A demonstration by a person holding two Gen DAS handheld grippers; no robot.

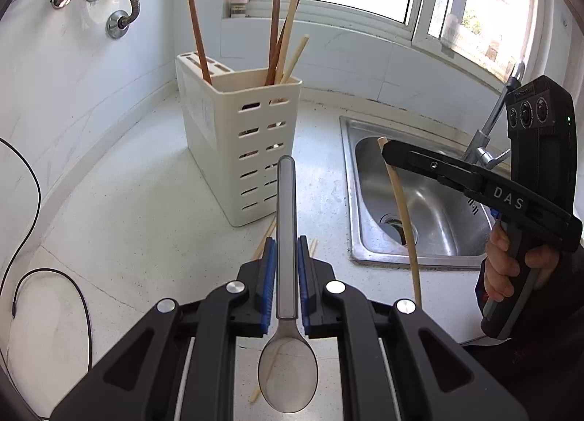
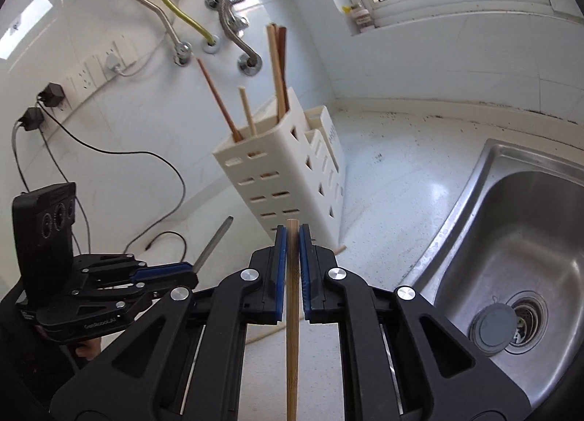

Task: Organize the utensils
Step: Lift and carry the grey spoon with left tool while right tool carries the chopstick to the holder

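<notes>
A cream slotted utensil holder (image 1: 237, 136) stands on the white counter with several chopsticks (image 1: 279, 37) upright in it; it also shows in the right wrist view (image 2: 281, 180). My left gripper (image 1: 286, 245) is shut on a steel spoon (image 1: 286, 238), handle pointing toward the holder, bowl toward the camera. My right gripper (image 2: 292, 234) is shut on a light bamboo chopstick (image 2: 292, 311), just in front of the holder. In the left wrist view the right gripper (image 1: 394, 154) holds that chopstick (image 1: 401, 209) over the sink's left edge.
A steel sink (image 1: 412, 198) with a faucet (image 1: 489, 129) lies to the right of the holder. Loose chopsticks (image 1: 266, 238) lie on the counter under my left gripper. Black cables (image 1: 36, 202) run along the left. Pipes and wall sockets (image 2: 91, 70) are behind.
</notes>
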